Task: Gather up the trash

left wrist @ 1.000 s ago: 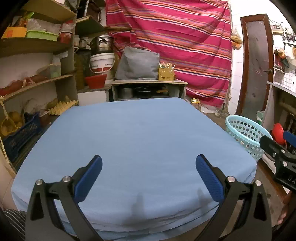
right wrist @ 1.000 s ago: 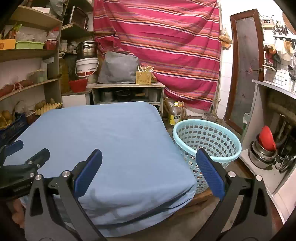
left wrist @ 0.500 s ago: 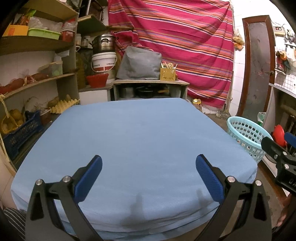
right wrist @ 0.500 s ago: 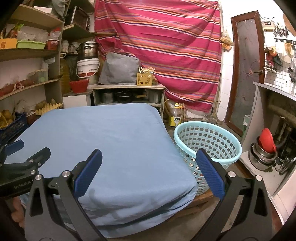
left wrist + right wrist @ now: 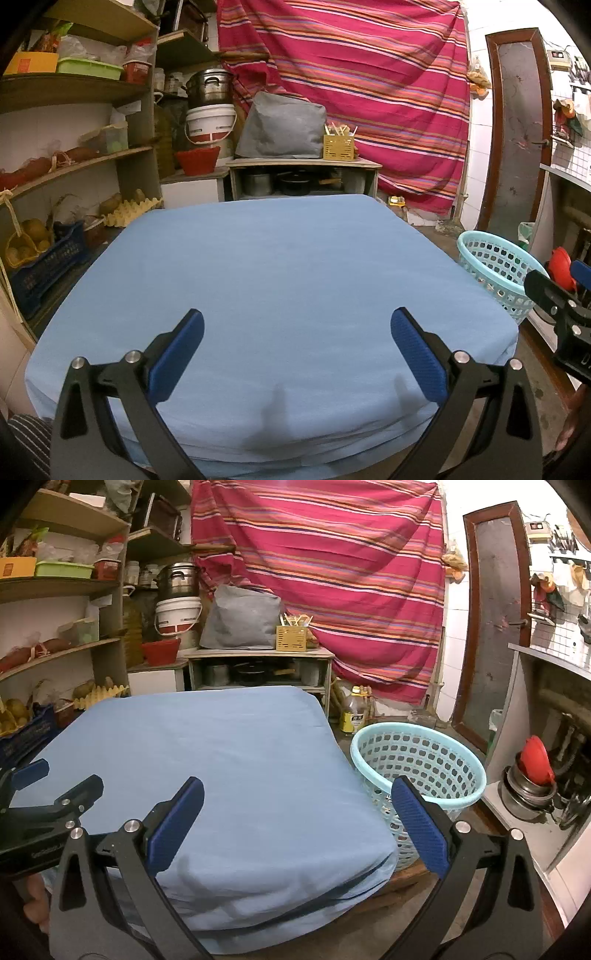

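Blue-sheeted bed (image 5: 280, 273), turquoise basket (image 5: 417, 760), both hand-held grippers (image 5: 295, 347) (image 5: 295, 823) spread, labels unreadable

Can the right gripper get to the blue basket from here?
Probably yes. The right gripper is open and empty, and the basket sits just ahead beside the blue-covered table, with nothing between them.

Home storeroom-kitchen around me. Upper left: wooden shelves (image 5: 74, 92) with tubs, steel pot (image 5: 208, 86) on white bucket (image 5: 210, 125); egg trays (image 5: 129, 210) mid-left. Striped cloth (image 5: 351, 74) covers back wall; stacked pans (image 5: 528, 786) at right.
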The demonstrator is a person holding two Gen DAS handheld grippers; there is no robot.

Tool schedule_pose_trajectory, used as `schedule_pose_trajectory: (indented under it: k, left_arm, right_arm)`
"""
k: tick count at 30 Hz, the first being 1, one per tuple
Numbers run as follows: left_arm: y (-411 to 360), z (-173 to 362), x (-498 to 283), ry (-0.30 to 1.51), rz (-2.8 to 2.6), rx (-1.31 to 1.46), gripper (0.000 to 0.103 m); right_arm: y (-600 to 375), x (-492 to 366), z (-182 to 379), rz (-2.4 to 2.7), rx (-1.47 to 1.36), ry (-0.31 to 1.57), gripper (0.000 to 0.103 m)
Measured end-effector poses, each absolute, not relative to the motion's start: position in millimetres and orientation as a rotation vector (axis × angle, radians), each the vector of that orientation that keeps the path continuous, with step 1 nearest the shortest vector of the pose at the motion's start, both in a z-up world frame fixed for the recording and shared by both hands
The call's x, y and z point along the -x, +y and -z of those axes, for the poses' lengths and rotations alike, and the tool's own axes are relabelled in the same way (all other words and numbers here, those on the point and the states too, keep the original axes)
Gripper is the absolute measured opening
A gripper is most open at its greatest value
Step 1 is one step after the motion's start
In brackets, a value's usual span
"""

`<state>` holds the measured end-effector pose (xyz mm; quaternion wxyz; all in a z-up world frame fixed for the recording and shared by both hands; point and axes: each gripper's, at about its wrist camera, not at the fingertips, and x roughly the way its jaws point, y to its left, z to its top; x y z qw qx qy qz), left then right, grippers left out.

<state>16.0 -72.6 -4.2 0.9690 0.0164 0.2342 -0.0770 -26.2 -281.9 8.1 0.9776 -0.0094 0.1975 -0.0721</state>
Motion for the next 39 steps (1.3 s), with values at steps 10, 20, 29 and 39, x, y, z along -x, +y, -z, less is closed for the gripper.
schedule_pose_trajectory:
  k: [10,20,29,39]
  left_arm:
    - [-68.7,2.9,-16.2,0.475,0.136,-0.037,0.099]
    - [-65.6,2.0,-17.7,0.474,0.124,-0.041,0.099]
    - [-65.8,1.9,-17.4,0.473,0.124,-0.041,0.099]
    - [-63.5,1.0,-18.5,0.474,0.124,-0.041,0.099]
  right_arm:
    - [-278.3,21.6,-8.2,0.131,0.014,0.396,0.099]
    - [-275.6,20.1,-9.1,0.126,0.019,0.39,0.099]
    - [-274.8,19.3,-8.4,0.124,0.02,0.39,0.099]
    - [-274.3,19.5,-7.9,0.127,0.023,0.39,0.099]
